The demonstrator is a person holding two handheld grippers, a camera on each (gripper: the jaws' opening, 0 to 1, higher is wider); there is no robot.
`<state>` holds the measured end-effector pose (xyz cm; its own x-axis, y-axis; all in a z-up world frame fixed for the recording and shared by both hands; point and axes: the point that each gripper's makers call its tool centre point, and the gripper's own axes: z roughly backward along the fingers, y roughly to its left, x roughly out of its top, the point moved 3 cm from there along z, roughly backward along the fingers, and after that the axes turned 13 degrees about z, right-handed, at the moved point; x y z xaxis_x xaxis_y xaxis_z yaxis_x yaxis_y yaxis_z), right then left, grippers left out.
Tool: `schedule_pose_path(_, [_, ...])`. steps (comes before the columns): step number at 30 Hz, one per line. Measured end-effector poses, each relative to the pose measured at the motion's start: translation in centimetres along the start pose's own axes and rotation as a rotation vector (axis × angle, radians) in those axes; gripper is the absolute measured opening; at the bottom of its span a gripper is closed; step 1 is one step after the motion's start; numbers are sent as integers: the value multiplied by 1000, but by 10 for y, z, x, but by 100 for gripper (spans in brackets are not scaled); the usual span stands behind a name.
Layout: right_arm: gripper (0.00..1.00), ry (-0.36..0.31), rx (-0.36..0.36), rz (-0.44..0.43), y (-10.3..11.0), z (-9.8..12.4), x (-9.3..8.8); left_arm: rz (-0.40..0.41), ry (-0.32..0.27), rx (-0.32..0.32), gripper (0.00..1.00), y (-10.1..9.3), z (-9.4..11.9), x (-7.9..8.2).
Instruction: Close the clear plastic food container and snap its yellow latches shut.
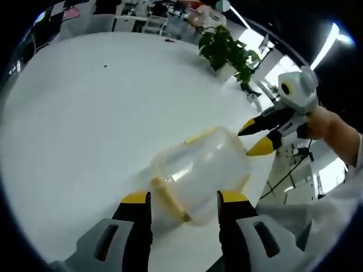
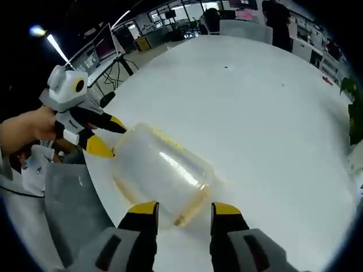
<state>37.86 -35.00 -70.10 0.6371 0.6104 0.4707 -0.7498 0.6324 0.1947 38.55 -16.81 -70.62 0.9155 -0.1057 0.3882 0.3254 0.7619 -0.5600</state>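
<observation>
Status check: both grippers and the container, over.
Left gripper open, at one end of the container. Right gripper open at the opposite end. Container on the white table. Nothing in the way.

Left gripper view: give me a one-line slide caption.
Both hand-held grippers, left and right, open-jawed at opposite ends of the clear container on the white table.

The container (image 1: 201,170) was clear, slightly cloudy plastic with a glossy skin that caught streaks of light, its latches (image 1: 168,198) an opaque matt yellow plastic. The table (image 1: 85,124) was a smooth white surface with a soft sheen. Both grippers looked like moulded plastic: the left gripper (image 1: 184,207) and right gripper (image 2: 184,212) had glossy black fingers, yellow tips and grey bodies.
</observation>
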Motion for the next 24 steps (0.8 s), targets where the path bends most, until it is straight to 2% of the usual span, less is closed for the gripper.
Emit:
schedule_pose_path(6, [33, 6, 14, -37, 4, -5, -2, 26, -1, -7, 43, -4, -4, -2])
schedule_pose_path(8, [35, 1, 20, -48, 5, -8, -2, 26, 1, 2, 43, -5, -6, -2])
schedule_pose_path(11, [37, 0, 25, -64, 9, -13, -1, -11, 27, 27, 36, -1, -6, -6])
schedule_pose_path(13, [36, 5, 15, -47, 10, -14, -2, 9, 20, 38, 33, 2, -5, -7])
schedule_pose_path(16, [35, 4, 7, -73, 11, -16, 0, 4, 16, 52, 34, 3, -6, -6])
schedule_pose_path(21, [35, 20, 3, -86, 12, -17, 1, 26, 14, 71, 35, 0, -9, -5])
schedule_pose_path(22, [35, 23, 2, -83, 12, -17, 1, 46, 10, 77, 35, 0, -10, -5])
schedule_pose_path(23, [34, 27, -1, -88, 13, -17, 1, 123, 46, 77, 34, -4, -10, -13])
schedule_pose_path(24, [34, 34, -4, -86, 15, -18, 1, 91, 13, 81, 34, 0, -13, -7])
